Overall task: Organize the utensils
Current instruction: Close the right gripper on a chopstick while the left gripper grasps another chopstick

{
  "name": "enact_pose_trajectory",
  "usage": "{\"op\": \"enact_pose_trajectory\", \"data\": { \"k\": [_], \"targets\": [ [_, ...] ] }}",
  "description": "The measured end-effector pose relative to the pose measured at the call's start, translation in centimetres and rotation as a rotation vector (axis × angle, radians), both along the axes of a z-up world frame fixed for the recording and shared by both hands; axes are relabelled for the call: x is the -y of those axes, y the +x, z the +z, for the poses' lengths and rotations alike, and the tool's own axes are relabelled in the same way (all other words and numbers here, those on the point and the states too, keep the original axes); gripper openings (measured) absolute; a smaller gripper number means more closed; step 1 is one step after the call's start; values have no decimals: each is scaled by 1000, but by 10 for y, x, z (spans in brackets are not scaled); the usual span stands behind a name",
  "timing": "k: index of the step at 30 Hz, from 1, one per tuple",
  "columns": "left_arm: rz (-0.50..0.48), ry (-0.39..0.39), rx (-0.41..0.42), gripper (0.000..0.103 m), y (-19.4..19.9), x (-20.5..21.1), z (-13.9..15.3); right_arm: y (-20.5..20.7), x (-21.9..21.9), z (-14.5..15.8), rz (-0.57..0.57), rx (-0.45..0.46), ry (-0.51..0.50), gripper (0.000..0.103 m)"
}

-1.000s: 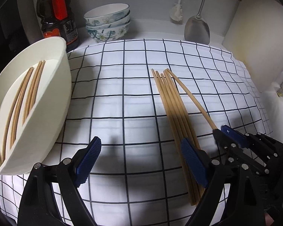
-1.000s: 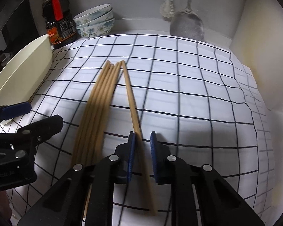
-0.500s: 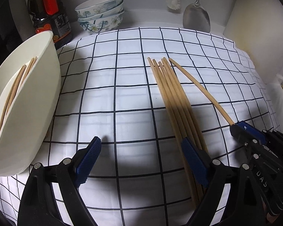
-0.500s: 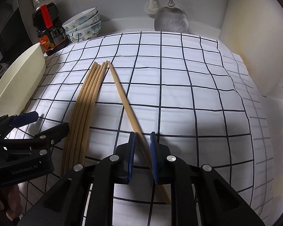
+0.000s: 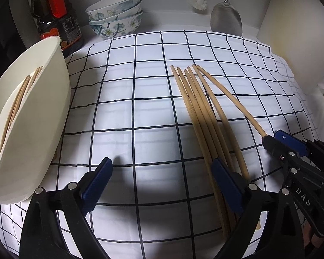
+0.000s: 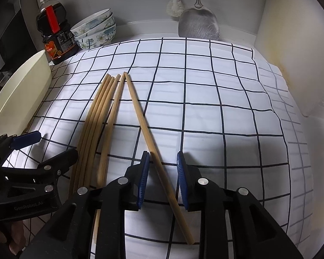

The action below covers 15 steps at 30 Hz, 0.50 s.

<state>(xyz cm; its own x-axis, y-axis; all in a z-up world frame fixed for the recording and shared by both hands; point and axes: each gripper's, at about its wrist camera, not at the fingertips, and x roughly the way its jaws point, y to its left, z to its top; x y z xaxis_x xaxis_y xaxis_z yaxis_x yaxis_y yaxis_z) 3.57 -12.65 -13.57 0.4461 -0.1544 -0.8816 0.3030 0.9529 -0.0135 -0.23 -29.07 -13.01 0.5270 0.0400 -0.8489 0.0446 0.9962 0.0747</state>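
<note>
The right gripper [image 6: 162, 179] has its fingers [image 6: 143, 177] parting, a lone chopstick [image 6: 144, 127] lying loose in the gap between them on the checked cloth [image 6: 205, 112], no pad pressing it. The left gripper [image 5: 162, 185] stands wide, released and grasping nothing; its right-hand finger [image 5: 224, 185] sits over the near ends of the chopstick bundle [image 5: 196, 112], which runs from the lower right of the left wrist view up toward the middle. The lone stick fans away from that bundle, tips nearly meeting at the far end. At the left edge of both views stands a cream holder [image 5: 32, 118] with several chopsticks [image 5: 17, 103] already inside it. Farther back are stacked bowls [image 5: 116, 15], a dark bottle [image 5: 56, 17], a spatula [image 5: 226, 19] and a brush [image 5: 197, 0]. The step in hand looks like separating one stick from the pile and regripping it; next, the right fingers would need to clench squarely on it and carry it across to the holder.
</note>
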Motion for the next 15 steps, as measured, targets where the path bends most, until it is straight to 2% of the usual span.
{"op": "enact_pose_trajectory", "data": {
  "k": [4,7,15],
  "targets": [
    [-1,5,-3,94,1,5,0,1,1,0,1,1,-1,27],
    [2,47,-13,95,4,9,-6,2,1,0,0,0,-1,27],
    [20,31,-4,93,7,4,-6,6,1,-1,21,9,-9,31]
  ]
}}
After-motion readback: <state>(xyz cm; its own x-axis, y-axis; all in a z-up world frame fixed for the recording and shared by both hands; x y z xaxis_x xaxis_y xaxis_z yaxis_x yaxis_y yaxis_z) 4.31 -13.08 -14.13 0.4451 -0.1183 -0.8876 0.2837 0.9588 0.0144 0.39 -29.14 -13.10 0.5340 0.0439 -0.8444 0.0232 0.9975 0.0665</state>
